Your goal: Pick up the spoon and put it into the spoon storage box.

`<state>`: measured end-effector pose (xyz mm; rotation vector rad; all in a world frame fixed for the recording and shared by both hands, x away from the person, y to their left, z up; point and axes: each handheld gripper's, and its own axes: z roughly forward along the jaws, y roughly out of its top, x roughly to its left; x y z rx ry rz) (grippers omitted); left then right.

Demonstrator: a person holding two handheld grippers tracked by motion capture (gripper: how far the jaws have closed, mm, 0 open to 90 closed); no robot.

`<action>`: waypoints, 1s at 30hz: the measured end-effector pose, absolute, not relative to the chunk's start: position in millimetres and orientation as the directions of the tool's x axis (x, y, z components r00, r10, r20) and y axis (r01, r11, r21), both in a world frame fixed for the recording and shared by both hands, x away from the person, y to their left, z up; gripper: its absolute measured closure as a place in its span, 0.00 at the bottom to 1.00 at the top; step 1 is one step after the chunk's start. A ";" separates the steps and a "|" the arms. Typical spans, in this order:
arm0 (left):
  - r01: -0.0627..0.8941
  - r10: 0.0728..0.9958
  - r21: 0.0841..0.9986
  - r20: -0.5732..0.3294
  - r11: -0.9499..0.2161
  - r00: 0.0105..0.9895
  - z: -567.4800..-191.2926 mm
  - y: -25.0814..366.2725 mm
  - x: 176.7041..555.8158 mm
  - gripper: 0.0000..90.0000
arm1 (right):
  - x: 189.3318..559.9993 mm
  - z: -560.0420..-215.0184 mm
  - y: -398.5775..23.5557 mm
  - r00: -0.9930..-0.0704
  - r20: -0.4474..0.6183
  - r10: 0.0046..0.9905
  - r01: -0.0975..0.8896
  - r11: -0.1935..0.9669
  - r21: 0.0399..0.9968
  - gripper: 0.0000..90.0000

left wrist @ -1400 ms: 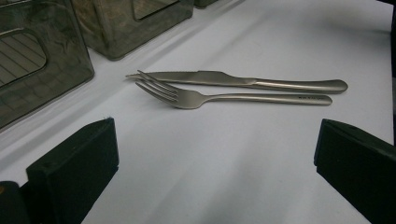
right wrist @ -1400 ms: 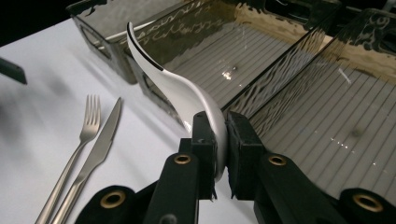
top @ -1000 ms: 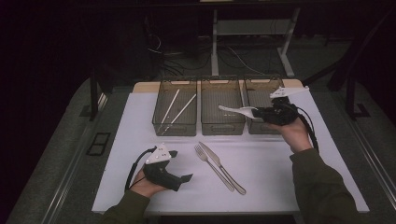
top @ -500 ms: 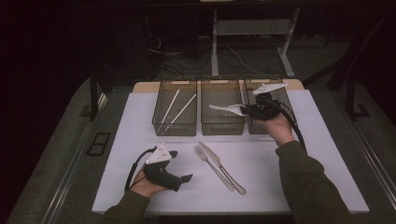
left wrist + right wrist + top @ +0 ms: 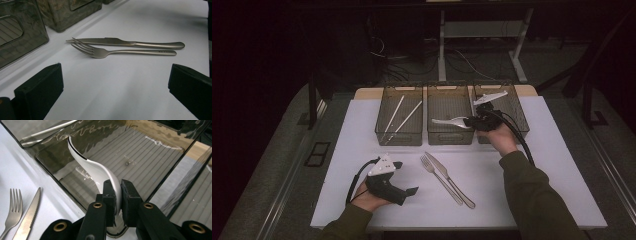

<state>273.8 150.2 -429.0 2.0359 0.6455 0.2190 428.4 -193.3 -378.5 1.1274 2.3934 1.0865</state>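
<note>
Sorting cutlery into the bins appears to be the work in hand, and the step reached is judged to be the delivery of a white spoon [image 5: 452,121] to the middle bin [image 5: 450,137]. The spoon is pinched by its bowl between the pressed pads of the right gripper [image 5: 473,122] and is held level above that bin, its handle pointed toward nine o'clock in the high view. In the right gripper view the spoon [image 5: 100,171] is seen clamped over the ribbed floor of the bin [image 5: 140,150], which is bare.

Three dark, see-through bins are set in a row at the twelve o'clock side of the white counter [image 5: 557,180]. Two pale sticks [image 5: 401,116], probably chopsticks, are held in the left bin [image 5: 398,137], laid slanting. The contents of the right bin [image 5: 517,117] cannot be made out behind the hand.

A lowering of the spoon into the middle bin is called for next, and the jaws should be spread only once it is low enough not to bounce out.

The left gripper [image 5: 404,177] is rested on the counter at seven o'clock, its jaws spread wide and empty. A fork [image 5: 105,52] and a knife [image 5: 130,43] are left side by side on the counter ahead of it, touching or nearly so, still to be sorted.
</note>
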 end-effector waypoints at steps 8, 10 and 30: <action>0.354 0.526 0.842 -0.101 -0.407 0.844 -428.7 150.5 273.6 0.00 | 429.1 -382.0 -190.9 -0.658 0.077 0.749 0.550 0.408 0.729 0.84; 0.355 0.526 0.842 -0.102 -0.406 0.844 -428.9 150.4 273.7 0.00 | 428.6 -380.7 -192.2 -0.658 0.093 0.747 0.553 0.396 0.733 0.83; 0.356 0.529 0.841 -0.101 -0.407 0.842 -429.3 150.1 273.8 0.00 | 396.4 -371.9 -221.8 -0.665 0.167 0.728 0.528 0.299 0.795 0.55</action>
